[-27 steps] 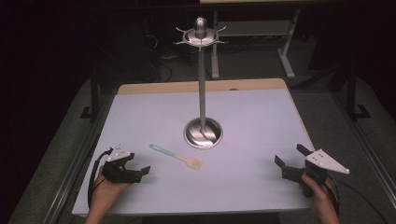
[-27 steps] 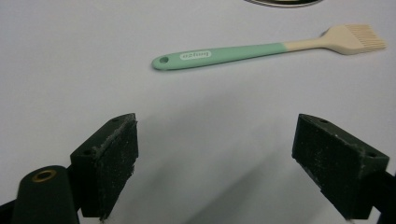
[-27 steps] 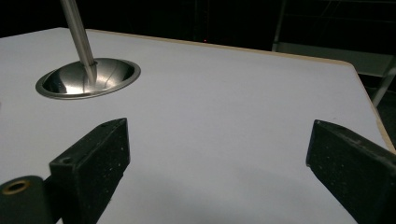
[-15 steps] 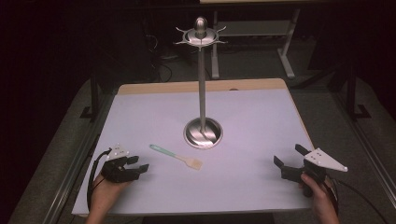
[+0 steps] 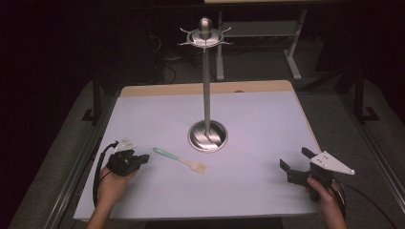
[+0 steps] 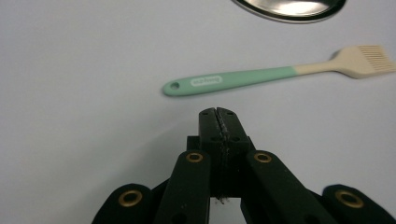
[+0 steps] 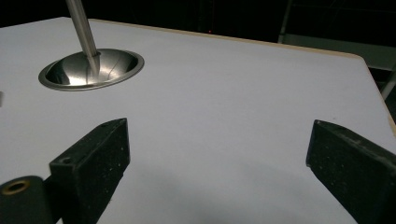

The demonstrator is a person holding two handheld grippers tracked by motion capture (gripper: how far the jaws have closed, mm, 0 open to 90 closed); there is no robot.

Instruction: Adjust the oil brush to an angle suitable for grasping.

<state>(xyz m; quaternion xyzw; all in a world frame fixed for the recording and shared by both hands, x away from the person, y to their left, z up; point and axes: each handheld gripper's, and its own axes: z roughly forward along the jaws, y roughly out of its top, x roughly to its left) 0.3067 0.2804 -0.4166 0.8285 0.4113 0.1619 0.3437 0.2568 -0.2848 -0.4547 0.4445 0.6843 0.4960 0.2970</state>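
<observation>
Left gripper view: left claw (image 6: 218,113) clamped shut, empty, just short of brush (image 6: 261,74) lying flat on worktop (image 5: 258,119). Unopened, likely shoves handle away. Right claw (image 7: 219,154) spread wide, empty.

Left gripper (image 6: 219,114) jaws pressed together, empty; green-handled brush (image 6: 280,73) just beyond tips, on white table (image 6: 84,70).
</observation>
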